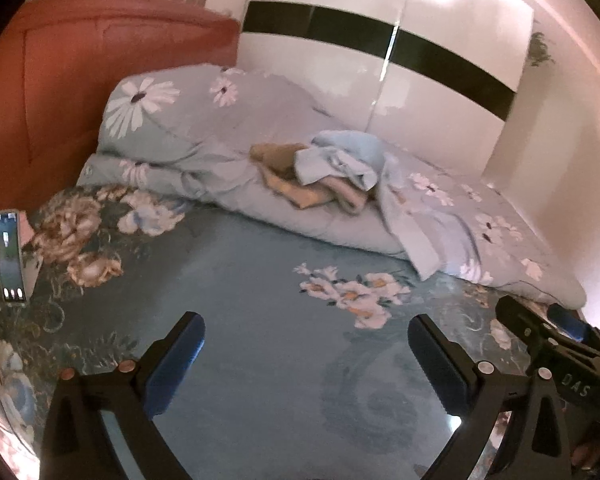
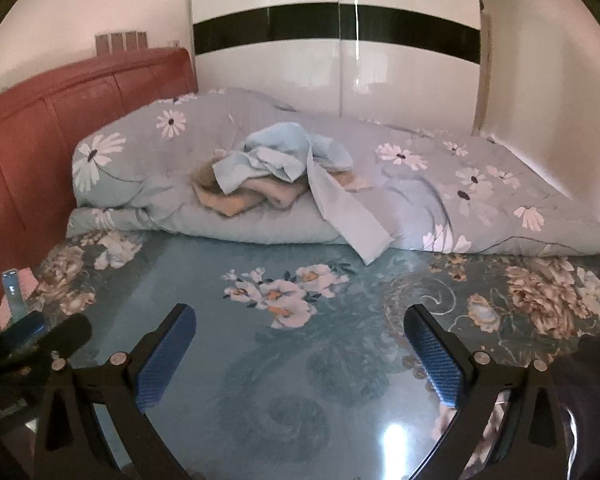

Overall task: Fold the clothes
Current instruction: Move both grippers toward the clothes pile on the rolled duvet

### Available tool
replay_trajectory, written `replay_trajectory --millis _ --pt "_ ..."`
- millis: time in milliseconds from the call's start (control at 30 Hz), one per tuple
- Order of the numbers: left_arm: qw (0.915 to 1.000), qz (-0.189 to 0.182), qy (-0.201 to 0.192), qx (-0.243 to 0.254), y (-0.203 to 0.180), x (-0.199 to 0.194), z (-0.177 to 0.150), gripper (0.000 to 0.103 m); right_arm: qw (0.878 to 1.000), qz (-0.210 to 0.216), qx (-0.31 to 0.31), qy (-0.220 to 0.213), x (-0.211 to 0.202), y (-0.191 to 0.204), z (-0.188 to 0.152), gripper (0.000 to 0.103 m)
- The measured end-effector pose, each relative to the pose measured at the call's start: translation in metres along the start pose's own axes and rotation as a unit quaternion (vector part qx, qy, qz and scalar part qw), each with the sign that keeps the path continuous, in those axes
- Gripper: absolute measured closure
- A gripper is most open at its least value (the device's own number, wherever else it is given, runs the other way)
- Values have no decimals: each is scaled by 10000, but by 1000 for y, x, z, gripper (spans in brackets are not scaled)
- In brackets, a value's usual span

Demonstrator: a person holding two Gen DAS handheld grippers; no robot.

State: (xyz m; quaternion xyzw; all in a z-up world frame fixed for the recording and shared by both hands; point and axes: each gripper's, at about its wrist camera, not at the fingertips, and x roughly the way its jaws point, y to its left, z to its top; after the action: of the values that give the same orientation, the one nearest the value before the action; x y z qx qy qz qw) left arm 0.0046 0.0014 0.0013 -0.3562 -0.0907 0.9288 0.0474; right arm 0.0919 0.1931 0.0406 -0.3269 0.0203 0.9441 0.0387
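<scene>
Glossy white wardrobe (image 2: 340, 76), soft cloth quilt (image 2: 260, 220), textured blue pads (image 2: 436, 360)

Dim, soft fisheye views; glare on glossy wardrobe (image 2: 340, 68).

The letters "DAS" stand in pale print on the black body of the right gripper (image 1: 556, 344), at four o'clock in the left wrist view; no other text is legible.

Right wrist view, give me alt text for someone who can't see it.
A heap of clothes, light blue garment over beige ones, sits on a rolled floral quilt at the far side of a bed with a teal flowered sheet. The right gripper hovers in front, jaws open and empty.
</scene>
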Motion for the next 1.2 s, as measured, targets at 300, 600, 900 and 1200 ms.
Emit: replay_trajectory --millis 300,600,900,1200 --pt "9984 499 -3 260 -17 -23 3 0 9971 275 316 -638 -50 -6 2 0" --pt "9960 -94 -781 433 -23 -125 -11 0 9943 437 280 -926 -89 2 17 0" --pt "9944 -445 -920 277 -6 -156 -12 0 9831 833 178 -1618 -121 9 36 0" --pt "9937 -338 -1053 196 2 -170 4 0 9805 771 366 -1771 -123 10 47 0"
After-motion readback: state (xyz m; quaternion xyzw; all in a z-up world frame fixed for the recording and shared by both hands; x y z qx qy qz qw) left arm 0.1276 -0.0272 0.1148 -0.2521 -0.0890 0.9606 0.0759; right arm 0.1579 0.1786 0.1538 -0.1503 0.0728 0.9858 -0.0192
